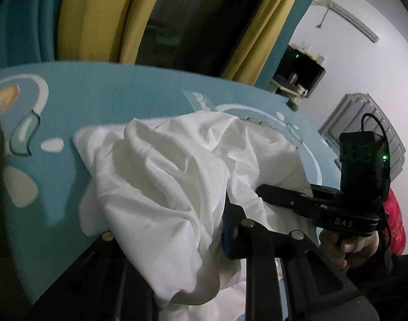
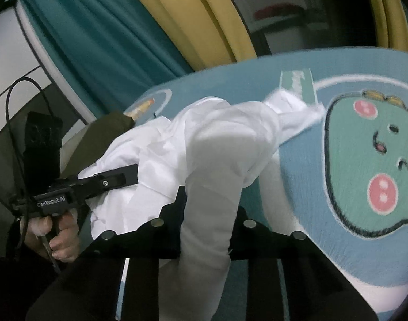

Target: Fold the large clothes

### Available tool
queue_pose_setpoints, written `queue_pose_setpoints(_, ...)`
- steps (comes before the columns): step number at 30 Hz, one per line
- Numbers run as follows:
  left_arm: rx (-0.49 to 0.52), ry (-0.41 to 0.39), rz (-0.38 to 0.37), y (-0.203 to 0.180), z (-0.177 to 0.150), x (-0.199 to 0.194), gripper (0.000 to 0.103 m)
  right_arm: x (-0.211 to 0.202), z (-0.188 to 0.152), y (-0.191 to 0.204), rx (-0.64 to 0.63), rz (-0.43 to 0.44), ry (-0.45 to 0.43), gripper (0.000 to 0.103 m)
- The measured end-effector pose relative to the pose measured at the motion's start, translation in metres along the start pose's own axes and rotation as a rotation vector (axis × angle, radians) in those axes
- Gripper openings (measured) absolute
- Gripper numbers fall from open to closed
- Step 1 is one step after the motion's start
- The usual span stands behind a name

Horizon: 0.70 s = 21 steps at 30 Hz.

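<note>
White garment bunches through the right gripper, clamped. Left gripper pinches it too. Soft, light, limp; take hems.

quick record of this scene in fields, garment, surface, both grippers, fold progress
garment: white garment, crumpled in a loose heap, not spread flat
surface: blue cartoon-print mat with a green dinosaur face
left gripper: closed on a bunch of the white cloth, which drapes over its fingers
right gripper: closed on a thick fold of the same cloth, which hangs down between its fingers
hands: one on each gripper handle, the right hand and the left hand
background: teal and yellow curtains
fold progress: no neat fold visible yet
</note>
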<state>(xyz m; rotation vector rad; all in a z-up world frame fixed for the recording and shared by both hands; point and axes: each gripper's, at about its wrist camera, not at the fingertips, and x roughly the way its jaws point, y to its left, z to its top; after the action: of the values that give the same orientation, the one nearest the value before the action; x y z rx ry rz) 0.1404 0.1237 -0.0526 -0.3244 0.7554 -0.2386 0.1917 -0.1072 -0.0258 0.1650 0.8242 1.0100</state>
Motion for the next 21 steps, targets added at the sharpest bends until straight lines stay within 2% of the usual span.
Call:
queue_pose_setpoints(8, 0.035, -0.100, 0.044, 0.011, 0.021, -0.048, 0.022, -0.002, 0.031, 0.042, -0.105, 0.032, -0.075, 0.021)
queue_pose_setpoints(15, 0.079, -0.196, 0.160, 0.031, 0.040, -0.106, 0.022, 0.017, 0.061, 0.087, -0.185, 0.129, -0.140, 0.021)
queue_pose_setpoints(18, 0.072, -0.207, 0.202, 0.048, 0.045, -0.121, 0.023, 0.033, 0.067, 0.103, -0.200, 0.171, -0.161, 0.021)
queue_pose_setpoints(21, 0.074, -0.176, 0.262, 0.065, 0.044, -0.124, 0.023, 0.060, 0.068, 0.109, -0.170, 0.202, -0.130, 0.021)
